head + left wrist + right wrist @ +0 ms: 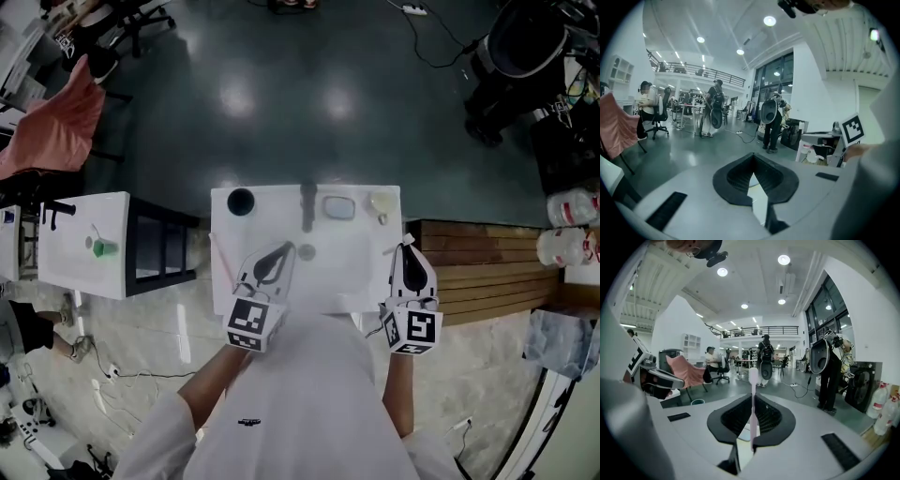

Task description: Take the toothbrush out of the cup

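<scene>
Right gripper view: the right gripper is clamping the toothbrush by its handle, and the brush end is standing upright above the jaws.
Toothbrush: it is sitting in that grip over the near right part of the white table, outside any cup.
Cup: a dark cup is standing at the table's far left corner, well apart from the brush.
Left gripper: the left gripper is hovering over the near left of the table, jaws together with nothing between them.
Step in hand: the lift-out is looking done, and setting the brush down is likely coming next.
Doing it well: the thin, smooth handle is looking liable to pivot, so a firm squeeze is helping. Lowering it flat onto bare table, near of the pale dish, is looking safest.
Release: parting the jaws only once the handle is resting on the surface is guarding against a roll.
</scene>
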{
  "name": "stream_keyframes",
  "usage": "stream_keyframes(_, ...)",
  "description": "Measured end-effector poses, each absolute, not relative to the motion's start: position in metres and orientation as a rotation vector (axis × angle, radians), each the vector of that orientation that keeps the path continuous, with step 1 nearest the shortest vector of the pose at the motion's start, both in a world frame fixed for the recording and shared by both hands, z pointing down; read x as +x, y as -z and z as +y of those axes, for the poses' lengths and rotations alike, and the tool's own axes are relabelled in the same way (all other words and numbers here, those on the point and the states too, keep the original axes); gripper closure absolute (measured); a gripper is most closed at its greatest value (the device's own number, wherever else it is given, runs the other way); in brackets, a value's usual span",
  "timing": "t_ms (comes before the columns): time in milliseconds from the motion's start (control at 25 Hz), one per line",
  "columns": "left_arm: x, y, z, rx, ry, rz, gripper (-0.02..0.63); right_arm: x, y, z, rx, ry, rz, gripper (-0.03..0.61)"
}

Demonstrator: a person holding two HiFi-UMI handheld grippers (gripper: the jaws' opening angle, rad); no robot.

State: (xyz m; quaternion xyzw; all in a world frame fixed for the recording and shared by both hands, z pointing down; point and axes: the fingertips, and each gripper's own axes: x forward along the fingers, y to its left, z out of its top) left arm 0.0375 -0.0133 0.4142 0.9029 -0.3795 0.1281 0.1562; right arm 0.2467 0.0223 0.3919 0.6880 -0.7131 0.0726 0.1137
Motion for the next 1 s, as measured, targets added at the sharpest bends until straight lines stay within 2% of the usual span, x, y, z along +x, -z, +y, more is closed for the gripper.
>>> stream_keyframes(480,0.049,-0.42,-0.014,2.585,-0.389,-1.046,0.611,0.258,-0.421,0.036,1.991,-0.29,-2.023,0.563)
stream_keyframes(1000,0.074,-0.442,-0.016,2.551,-0.425,-0.99,0.612,0.285,-0.493,0.035,1.931,-0.485,-1.926,0.563)
